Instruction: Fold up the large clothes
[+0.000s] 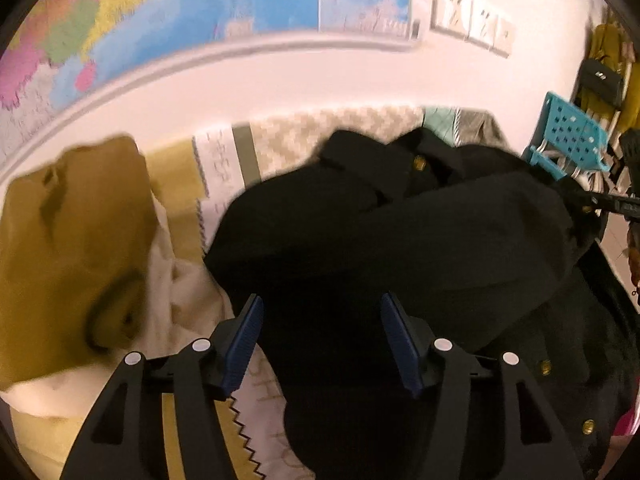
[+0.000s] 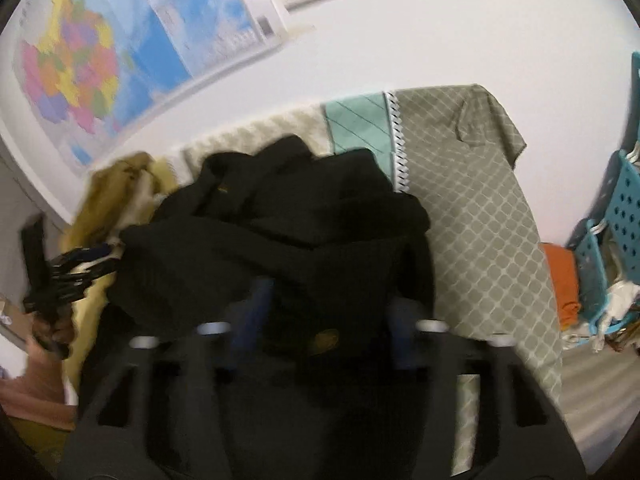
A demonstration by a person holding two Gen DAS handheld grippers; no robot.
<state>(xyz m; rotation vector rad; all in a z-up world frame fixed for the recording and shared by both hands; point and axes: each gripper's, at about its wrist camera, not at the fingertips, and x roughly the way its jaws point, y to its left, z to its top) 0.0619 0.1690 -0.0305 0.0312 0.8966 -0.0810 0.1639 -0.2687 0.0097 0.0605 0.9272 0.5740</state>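
Note:
A black coat (image 1: 400, 232) with gold buttons lies crumpled on a patchwork cover (image 1: 280, 140). In the left wrist view my left gripper (image 1: 322, 340) hangs over the coat's near edge. Its blue pads (image 1: 246, 340) stand wide apart with black cloth lying between them, and they do not press on it. The right wrist view is blurred. There my right gripper (image 2: 330, 320) sits at the coat (image 2: 280, 232), jaws apart, with black cloth and a gold button (image 2: 326, 336) in the gap. Each gripper also shows at the edge of the other's view: the right gripper (image 1: 612, 200) and the left gripper (image 2: 60, 276).
A mustard garment (image 1: 72, 248) and cream cloth (image 1: 180, 292) lie left of the coat. A teal plastic basket (image 2: 624, 216) and an orange cloth (image 2: 564, 284) sit beyond the cover's right edge. A wall with a map (image 2: 100, 60) runs behind.

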